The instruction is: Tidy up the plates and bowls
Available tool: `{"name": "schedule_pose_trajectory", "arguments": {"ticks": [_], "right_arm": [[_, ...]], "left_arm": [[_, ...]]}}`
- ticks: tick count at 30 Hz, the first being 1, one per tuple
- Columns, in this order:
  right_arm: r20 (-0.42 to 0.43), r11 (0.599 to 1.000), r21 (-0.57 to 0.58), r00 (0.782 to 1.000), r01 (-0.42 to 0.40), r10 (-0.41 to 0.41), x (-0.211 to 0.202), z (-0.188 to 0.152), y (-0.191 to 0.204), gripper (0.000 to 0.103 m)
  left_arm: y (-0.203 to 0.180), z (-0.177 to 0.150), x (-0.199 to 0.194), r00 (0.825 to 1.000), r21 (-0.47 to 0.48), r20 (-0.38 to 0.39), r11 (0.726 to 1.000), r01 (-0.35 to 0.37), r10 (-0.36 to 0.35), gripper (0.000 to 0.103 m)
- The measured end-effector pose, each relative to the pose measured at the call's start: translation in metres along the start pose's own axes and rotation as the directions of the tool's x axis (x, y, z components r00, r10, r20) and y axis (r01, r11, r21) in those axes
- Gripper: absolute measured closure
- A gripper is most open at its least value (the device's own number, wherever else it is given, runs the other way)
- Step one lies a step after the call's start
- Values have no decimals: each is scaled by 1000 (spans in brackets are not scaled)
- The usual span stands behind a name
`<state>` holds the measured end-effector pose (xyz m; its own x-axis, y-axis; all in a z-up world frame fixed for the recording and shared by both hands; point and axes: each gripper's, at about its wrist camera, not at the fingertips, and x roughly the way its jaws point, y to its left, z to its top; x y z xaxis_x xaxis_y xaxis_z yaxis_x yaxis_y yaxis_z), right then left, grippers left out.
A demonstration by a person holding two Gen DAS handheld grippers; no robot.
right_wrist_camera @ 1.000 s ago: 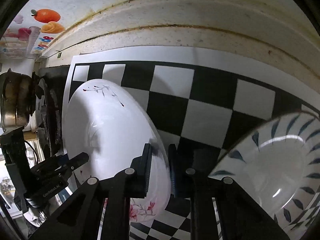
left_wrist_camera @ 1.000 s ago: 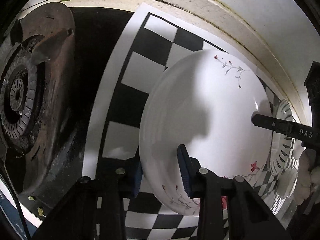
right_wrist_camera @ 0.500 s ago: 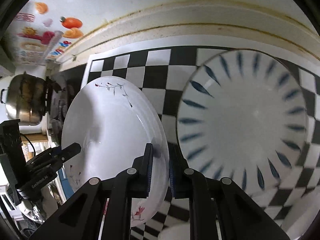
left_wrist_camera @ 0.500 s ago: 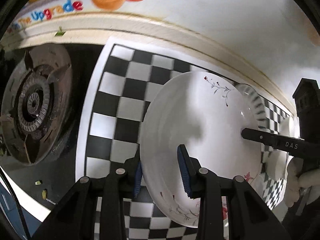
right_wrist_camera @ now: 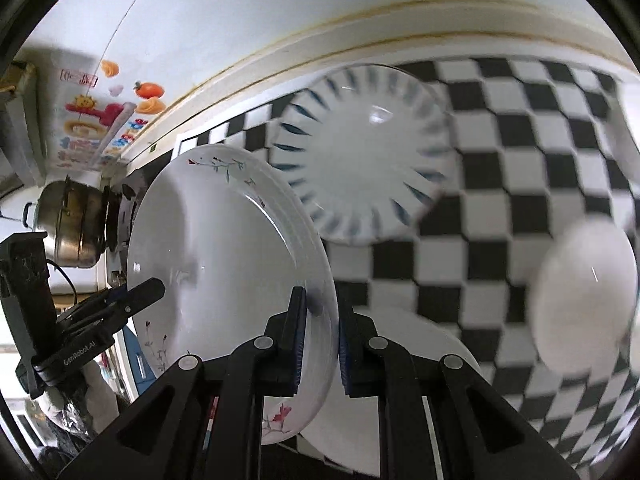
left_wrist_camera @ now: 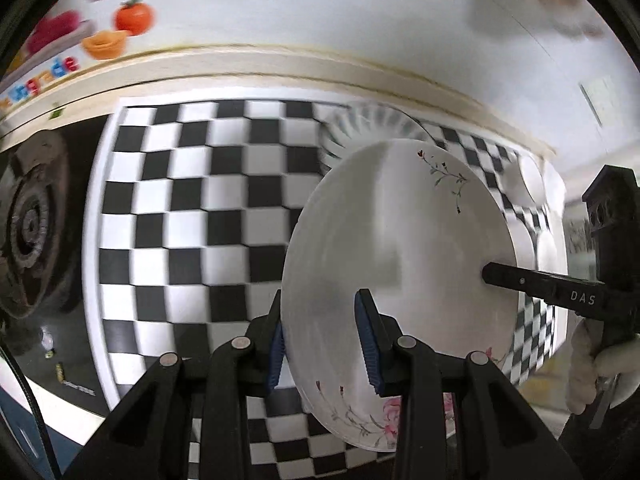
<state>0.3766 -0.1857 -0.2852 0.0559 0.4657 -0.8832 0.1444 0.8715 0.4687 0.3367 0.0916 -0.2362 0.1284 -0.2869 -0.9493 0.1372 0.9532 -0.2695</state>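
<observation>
A white plate with a floral rim (left_wrist_camera: 404, 240) hangs tilted above the checkered mat (left_wrist_camera: 192, 216), held at opposite edges by both grippers. My left gripper (left_wrist_camera: 320, 334) is shut on its near rim, blue pads on either side. My right gripper (right_wrist_camera: 320, 334) is shut on the opposite rim. In the right wrist view the floral plate (right_wrist_camera: 224, 240) fills the left half and the left gripper (right_wrist_camera: 154, 289) clamps its far edge. The left wrist view shows the right gripper (left_wrist_camera: 488, 274) at the plate's right edge. A blue-striped plate (right_wrist_camera: 368, 168) lies on the mat beyond it.
A white bowl (right_wrist_camera: 584, 296) sits on the mat at the right and another white dish (right_wrist_camera: 404, 364) lies below the held plate. A gas burner (left_wrist_camera: 28, 220) and a metal pot (right_wrist_camera: 74, 224) stand left of the mat. A wall with stickers (left_wrist_camera: 132, 16) runs behind.
Both grippers have risen and swung right with the floral plate still held. The burner has slid toward the edge, and more mat, the striped plate and white bowls have come into view.
</observation>
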Motion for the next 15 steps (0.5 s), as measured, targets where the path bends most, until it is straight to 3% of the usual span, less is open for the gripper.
{"name": "schedule_pose_trajectory", "arguments": {"ticks": [8, 15], "right_arm": [[13, 989, 146, 1000, 9, -11, -10, -75, -75, 87], [-12, 978, 207, 999, 33, -31, -2, -120, -120, 87]], "left_arm": [[-58, -31, 45, 993, 114, -119, 993, 23, -9, 73], [-87, -57, 81, 978, 196, -199, 980, -28, 68, 73]]}}
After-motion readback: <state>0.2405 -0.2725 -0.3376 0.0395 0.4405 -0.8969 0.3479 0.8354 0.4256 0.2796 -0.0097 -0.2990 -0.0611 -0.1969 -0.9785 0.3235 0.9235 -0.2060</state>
